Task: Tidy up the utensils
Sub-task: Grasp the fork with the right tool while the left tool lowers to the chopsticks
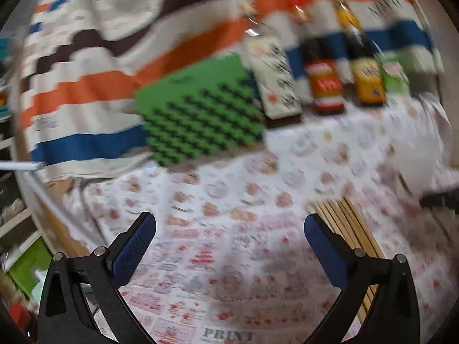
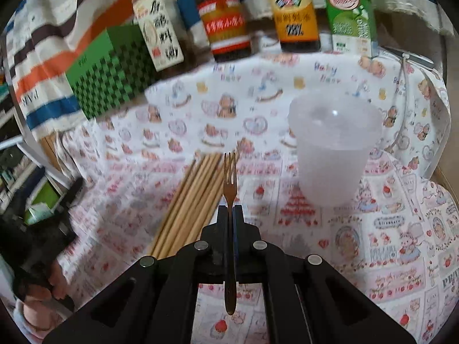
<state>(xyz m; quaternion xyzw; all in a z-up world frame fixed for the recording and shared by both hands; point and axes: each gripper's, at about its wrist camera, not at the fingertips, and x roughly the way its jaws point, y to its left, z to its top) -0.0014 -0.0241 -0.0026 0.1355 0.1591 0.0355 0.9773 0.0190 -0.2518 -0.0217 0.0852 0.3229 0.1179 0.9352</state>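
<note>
Right wrist: fork (image 2: 230,183) between tongs (image 2: 229,210)

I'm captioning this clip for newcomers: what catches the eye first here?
The fork clamped upright in the shut right gripper dominates, tines pointing away. Just beyond lie bamboo chopsticks on the cartoon-print cloth, with a frosted plastic cup to their right. Sauce bottles line the back.

Printed tablecloth (image 2: 387,229) — chopsticks (image 2: 189,197), cup (image 2: 332,157), 3 bottles (image 2: 223,23), carton (image 2: 350,17).
</note>
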